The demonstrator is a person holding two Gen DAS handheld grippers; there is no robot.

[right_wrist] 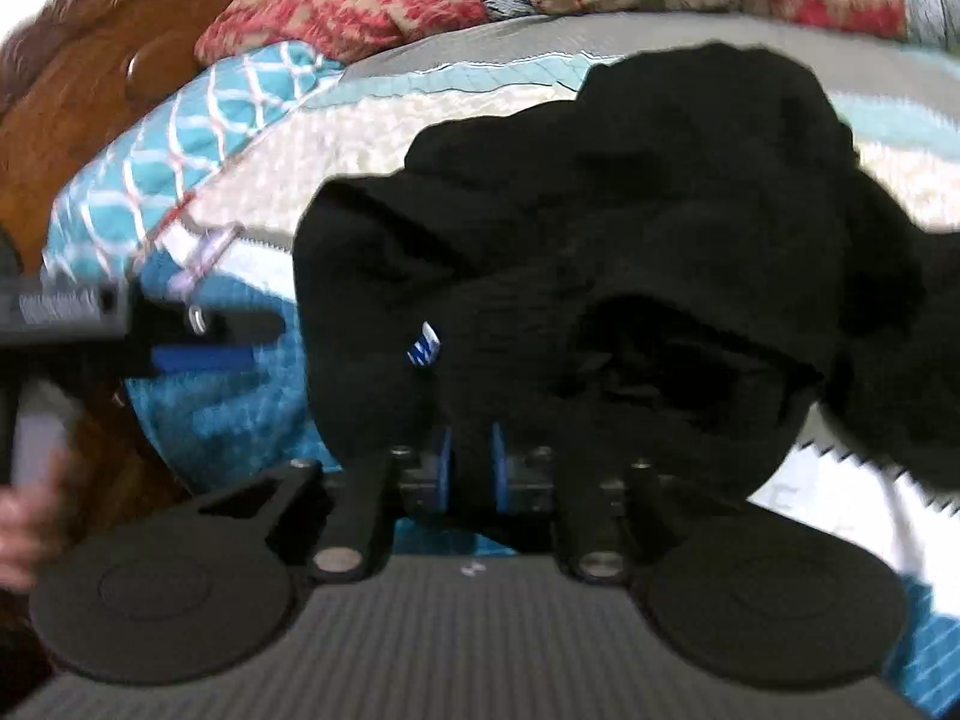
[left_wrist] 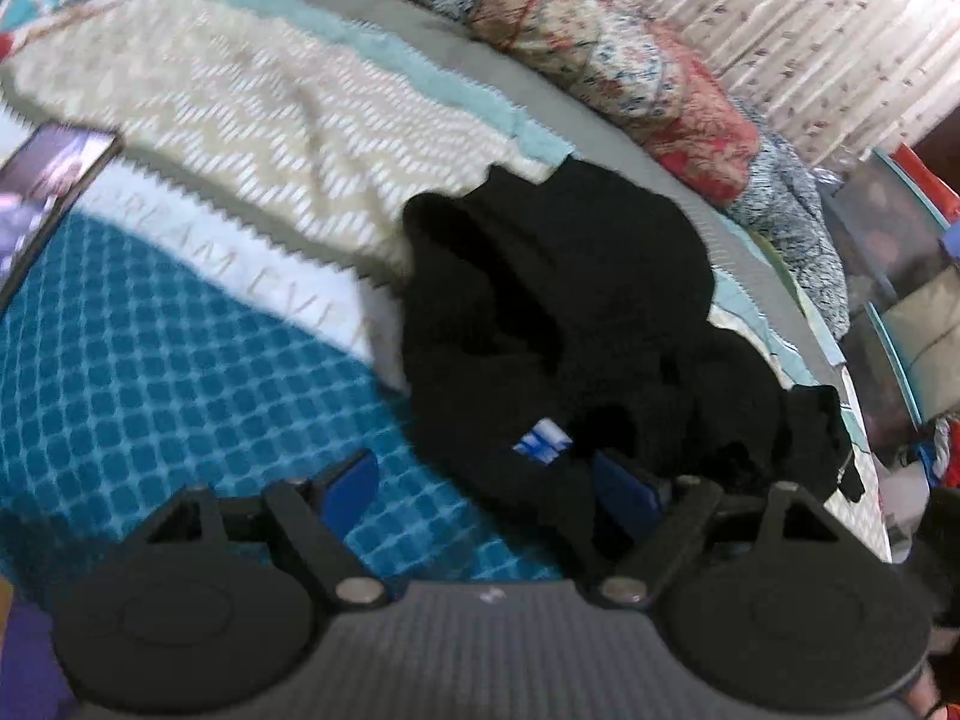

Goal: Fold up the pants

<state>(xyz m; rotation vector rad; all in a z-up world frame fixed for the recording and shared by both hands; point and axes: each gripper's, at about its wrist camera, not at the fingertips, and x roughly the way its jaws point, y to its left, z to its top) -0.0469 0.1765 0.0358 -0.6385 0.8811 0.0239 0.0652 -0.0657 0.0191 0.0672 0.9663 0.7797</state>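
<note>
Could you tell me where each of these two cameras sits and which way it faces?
Left wrist: on the left gripper, looking along its wide-apart blue fingers across the bed at the crumpled black pants.
Right wrist: on the right gripper, fingers nearly together on the pants; the left gripper and a hand show at left.
Shared: pants, blue-white tag, floral quilt.

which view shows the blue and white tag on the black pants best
The left wrist view: the blue and white tag faces the camera flat, stripes readable, on the black pants between the open left tool. The right wrist view shows the tag smaller and tilted edge-on, above the right tool clamping the fabric.
</note>
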